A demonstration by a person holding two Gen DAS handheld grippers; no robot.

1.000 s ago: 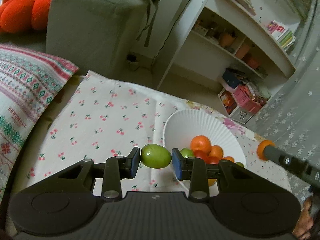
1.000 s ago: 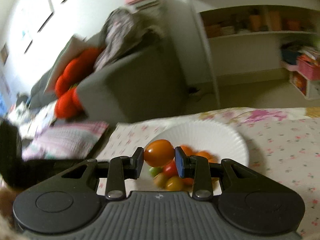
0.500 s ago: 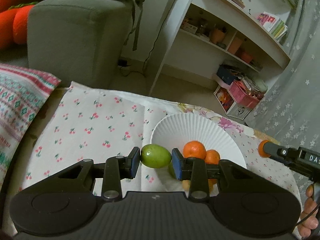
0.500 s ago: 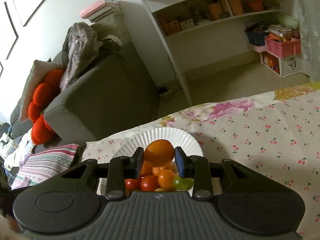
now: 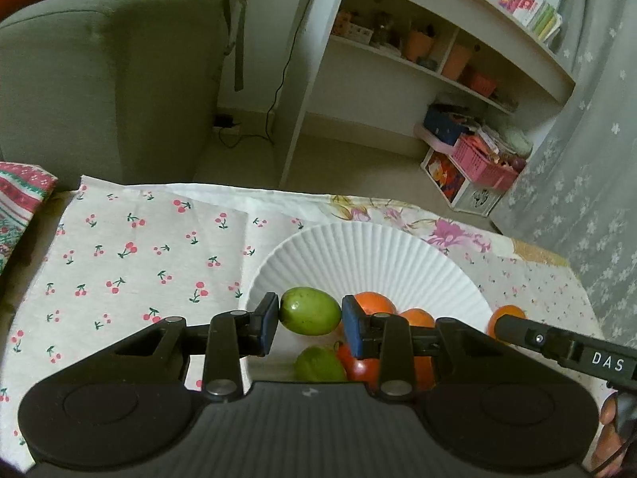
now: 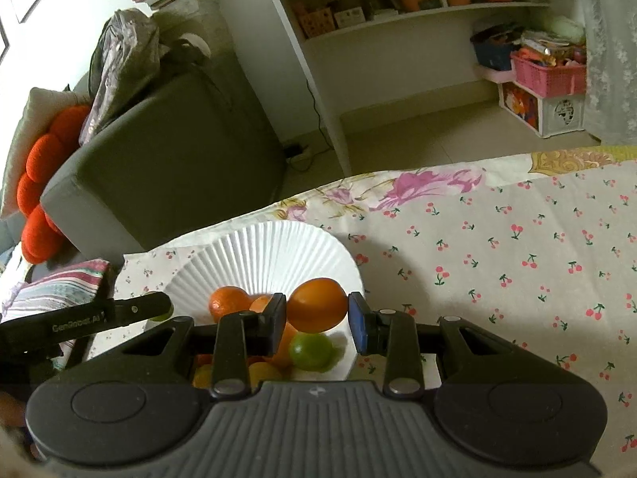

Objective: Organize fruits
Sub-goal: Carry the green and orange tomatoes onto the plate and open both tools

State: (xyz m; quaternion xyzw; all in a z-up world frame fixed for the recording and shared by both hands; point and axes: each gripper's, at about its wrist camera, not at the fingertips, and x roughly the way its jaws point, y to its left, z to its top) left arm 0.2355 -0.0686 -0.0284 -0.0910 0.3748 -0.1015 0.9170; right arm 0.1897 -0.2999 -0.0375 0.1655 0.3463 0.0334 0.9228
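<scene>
Both grippers are clamped on fruit above the same dish. Left gripper (image 5: pixel 309 320) has its blue pads pressed on either end of a green fruit (image 5: pixel 309 310), held in the air over the near left part of a white paper plate (image 5: pixel 370 255). Right gripper (image 6: pixel 317 316) is closed on an orange fruit (image 6: pixel 317 304), its pads against both sides, hanging over the near right part of the plate.

Under everything lies a cloth with a cherry print (image 5: pixel 131 255), spread over the table, with a flowered cloth (image 6: pixel 406 187) showing along the far edge. A striped cushion (image 5: pixel 20 195) lies at the table's left edge.

On the cloth sits the paper plate, fluted and round. Its far half is bare. Its near half holds a heap of small fruit: a round orange one (image 6: pixel 230 302) towards the left in the right wrist view, more orange ones behind the fingers, a green one (image 6: pixel 310 352) lying just below the held orange fruit, a red one (image 5: pixel 360 366) beside another green one in the left wrist view, and small yellow ones (image 6: pixel 260 372) nearest the right camera. How many lie in the heap I cannot tell, since the fingers cover part of it.

Beyond the table stand a grey armchair (image 5: pixel 107 75) and a white shelf unit (image 5: pixel 418 59) with pots and baskets.
</scene>
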